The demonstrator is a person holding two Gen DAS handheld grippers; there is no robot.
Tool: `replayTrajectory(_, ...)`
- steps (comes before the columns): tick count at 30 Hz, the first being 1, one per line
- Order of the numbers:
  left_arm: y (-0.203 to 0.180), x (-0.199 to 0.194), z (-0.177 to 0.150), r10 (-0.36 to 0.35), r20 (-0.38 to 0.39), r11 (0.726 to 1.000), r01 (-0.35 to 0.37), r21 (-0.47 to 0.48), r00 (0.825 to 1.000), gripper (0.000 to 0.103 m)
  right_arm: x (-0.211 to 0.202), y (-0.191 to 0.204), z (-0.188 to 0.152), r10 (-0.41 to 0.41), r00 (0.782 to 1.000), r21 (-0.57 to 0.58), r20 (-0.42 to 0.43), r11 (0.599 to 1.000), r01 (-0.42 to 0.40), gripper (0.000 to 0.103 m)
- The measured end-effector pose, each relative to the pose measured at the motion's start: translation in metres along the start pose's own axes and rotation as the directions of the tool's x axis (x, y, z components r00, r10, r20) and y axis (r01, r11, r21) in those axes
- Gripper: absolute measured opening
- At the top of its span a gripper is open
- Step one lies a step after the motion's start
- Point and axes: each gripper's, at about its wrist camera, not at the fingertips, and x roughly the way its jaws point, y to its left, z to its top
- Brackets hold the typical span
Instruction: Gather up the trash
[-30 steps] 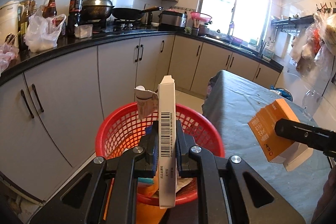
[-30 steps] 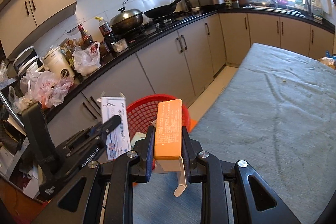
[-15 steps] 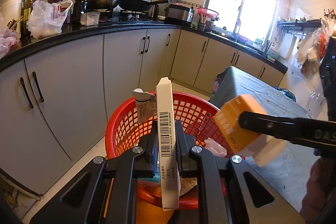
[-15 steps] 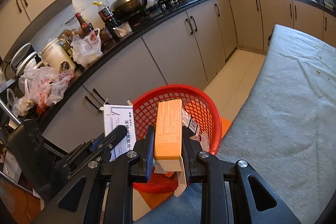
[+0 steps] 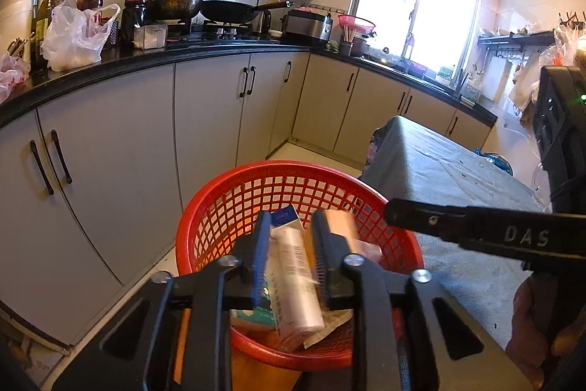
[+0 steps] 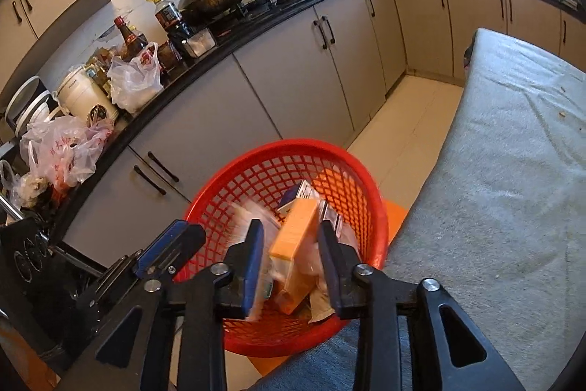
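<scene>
A red mesh basket (image 5: pixel 227 207) (image 6: pixel 344 171) stands on the floor beside the cloth-covered table. My left gripper (image 5: pixel 289 244) is open above it, and the white box (image 5: pixel 293 281), blurred, is dropping free between the fingers into the basket. My right gripper (image 6: pixel 291 248) is open over the basket too, and the orange box (image 6: pixel 296 244) is falling free from it among other trash. The right gripper's finger (image 5: pixel 457 229) crosses the left wrist view at the right. The left gripper (image 6: pixel 161 255) shows at the lower left of the right wrist view.
Grey cabinets (image 5: pixel 110 149) under a black counter (image 6: pixel 234 50) run along the left, close behind the basket. The counter holds bottles, plastic bags, a pot and a wok. A grey cloth-covered table (image 6: pixel 505 171) is on the right. Tiled floor (image 6: pixel 410 120) lies between.
Both grippers have opened over the basket. The white box has left the left gripper and the orange box has left the right gripper, both dropping in.
</scene>
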Motion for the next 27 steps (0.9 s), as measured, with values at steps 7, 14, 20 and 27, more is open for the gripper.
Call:
replayTrajectory(7, -0.004, -0.004, 0.002, 0.003, 0.011, 1.000, -0.003, 0.005, 1.000, 0.038, -0.021, -0.004, 0.001, -0.007, 0.999, 0.012, 0.038, 1.000, 0.007, 0.037)
replayTrajectory(14, -0.011, -0.031, 0.007, 0.050, 0.090, 0.999, -0.050, 0.005, 0.995, 0.066, -0.061, -0.007, -0.009, -0.126, 0.985, -0.012, 0.121, 0.992, 0.128, 0.061)
replayTrajectory(20, -0.026, -0.073, 0.001, 0.098, 0.174, 0.994, -0.104, 0.025, 0.980, 0.087, -0.111, 0.000, -0.036, -0.266, 0.937, -0.081, 0.229, 0.953, 0.290, 0.088)
replayTrajectory(27, -0.064, -0.113, -0.034, 0.163, 0.187, 0.976, -0.186, 0.110, 0.969, 0.095, -0.169, 0.009, -0.093, -0.396, 0.858, -0.152, 0.327, 0.874, 0.461, 0.099)
